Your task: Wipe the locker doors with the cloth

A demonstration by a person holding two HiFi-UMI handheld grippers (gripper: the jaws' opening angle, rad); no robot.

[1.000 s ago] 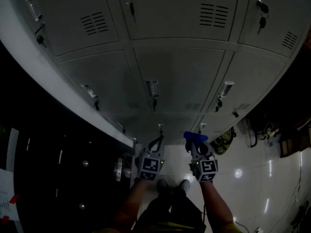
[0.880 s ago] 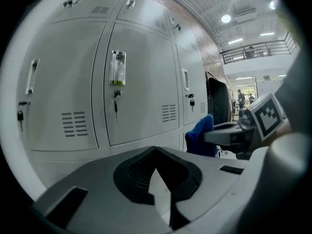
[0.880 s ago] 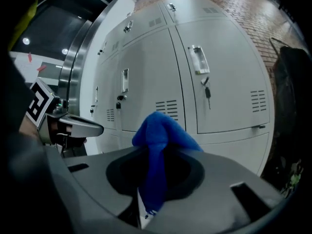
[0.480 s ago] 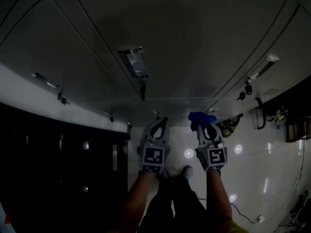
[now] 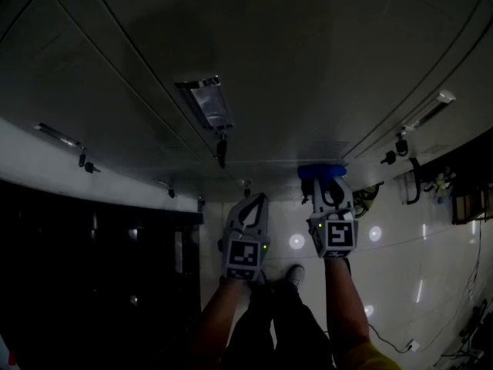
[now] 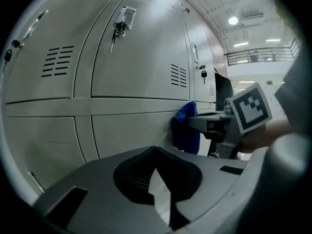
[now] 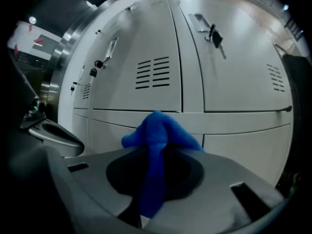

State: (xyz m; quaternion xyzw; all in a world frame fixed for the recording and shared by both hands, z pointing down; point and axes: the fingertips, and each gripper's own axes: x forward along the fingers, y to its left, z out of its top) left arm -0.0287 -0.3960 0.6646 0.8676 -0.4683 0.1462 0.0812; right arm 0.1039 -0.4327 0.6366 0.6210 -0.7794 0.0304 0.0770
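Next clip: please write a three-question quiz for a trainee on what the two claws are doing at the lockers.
1. Multiple choice: what does the right claw hold?
A) a key
B) a blue cloth
C) nothing

2. True or false: the left claw is open wide and grips a sponge.

3. Fill in the blank: in the right gripper view, a ___ hangs from the lock on the locker door above the cloth.

Key
1. B: the cloth is pinched between its jaws.
2. False: its jaws are together with nothing between them.
3. key
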